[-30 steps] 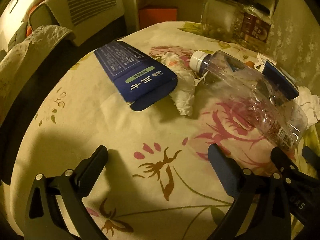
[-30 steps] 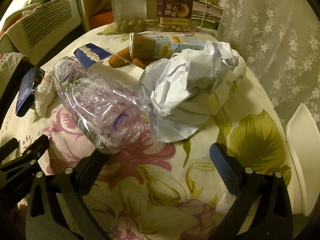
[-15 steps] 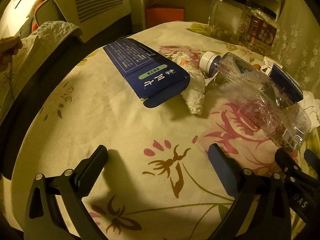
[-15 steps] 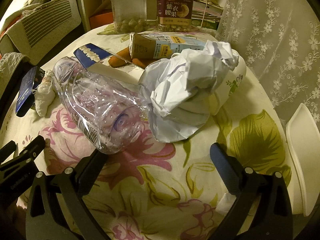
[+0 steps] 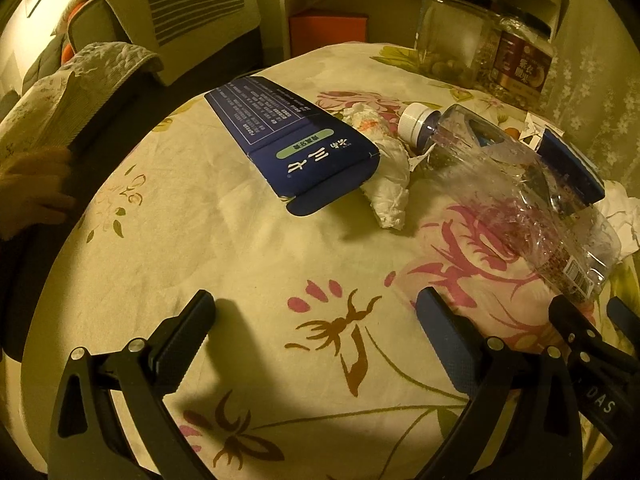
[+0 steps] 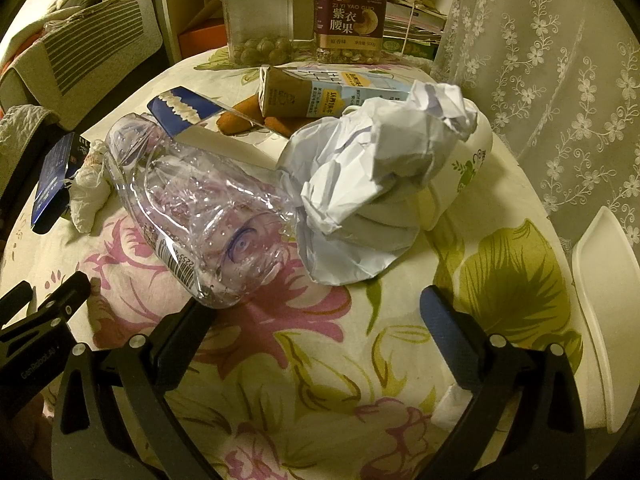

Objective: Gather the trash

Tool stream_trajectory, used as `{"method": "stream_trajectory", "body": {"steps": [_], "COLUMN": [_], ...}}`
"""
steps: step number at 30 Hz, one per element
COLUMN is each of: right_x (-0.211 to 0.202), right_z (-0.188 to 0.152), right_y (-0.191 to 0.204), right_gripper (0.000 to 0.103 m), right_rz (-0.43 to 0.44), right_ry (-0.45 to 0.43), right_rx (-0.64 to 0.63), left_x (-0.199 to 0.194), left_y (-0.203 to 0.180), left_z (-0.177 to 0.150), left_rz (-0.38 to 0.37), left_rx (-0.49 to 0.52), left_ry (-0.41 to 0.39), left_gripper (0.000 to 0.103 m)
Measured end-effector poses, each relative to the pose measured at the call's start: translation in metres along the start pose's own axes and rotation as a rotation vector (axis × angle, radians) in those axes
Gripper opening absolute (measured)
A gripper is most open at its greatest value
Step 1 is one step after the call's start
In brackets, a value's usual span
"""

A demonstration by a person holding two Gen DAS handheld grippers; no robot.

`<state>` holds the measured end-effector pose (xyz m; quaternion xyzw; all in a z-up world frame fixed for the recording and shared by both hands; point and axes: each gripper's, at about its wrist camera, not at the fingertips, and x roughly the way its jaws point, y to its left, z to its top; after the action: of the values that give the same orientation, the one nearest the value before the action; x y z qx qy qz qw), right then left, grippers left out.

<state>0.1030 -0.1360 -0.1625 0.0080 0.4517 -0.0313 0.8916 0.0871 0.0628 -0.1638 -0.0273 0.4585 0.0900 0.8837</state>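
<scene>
Left wrist view shows my left tongs (image 5: 316,312) spread and empty above the worktop (image 5: 248,264); right tongs (image 6: 316,312) likewise. Nothing seems collected yet: blue box (image 5: 292,142), tissue (image 5: 390,184), bottle (image 6: 200,208) and crumpled paper (image 6: 372,184) all lie ahead.

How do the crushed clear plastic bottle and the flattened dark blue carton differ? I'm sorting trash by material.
The crushed clear plastic bottle is see-through and keeps a bulging, dented body; the flattened dark blue carton is opaque, printed and lies nearly flat. The bottle has a white screw cap; the carton ends in an open flap. The bottle lies nearer the right gripper, the carton further left. Both lie on the floral tablecloth, ungripped.
</scene>
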Motion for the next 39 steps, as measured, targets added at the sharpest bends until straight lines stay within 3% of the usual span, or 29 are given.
{"method": "stream_trajectory", "body": {"steps": [32,39], "right_x": [0.001,-0.009], "right_z": [0.000,-0.010], "right_y": [-0.001,0.007], "right_gripper": [0.098,0.096], "right_rz": [0.001,0.020], "right_ry": [0.000,0.034], "right_rx": [-0.001,-0.035], "left_x": [0.002,-0.017], "left_y": [-0.001,0.018], "left_z": [0.002,-0.011], "left_rz": [-0.014,-0.003], "left_rx": [0.015,0.058], "left_ry": [0.005,0.117], "left_gripper": [0.098,0.098]}}
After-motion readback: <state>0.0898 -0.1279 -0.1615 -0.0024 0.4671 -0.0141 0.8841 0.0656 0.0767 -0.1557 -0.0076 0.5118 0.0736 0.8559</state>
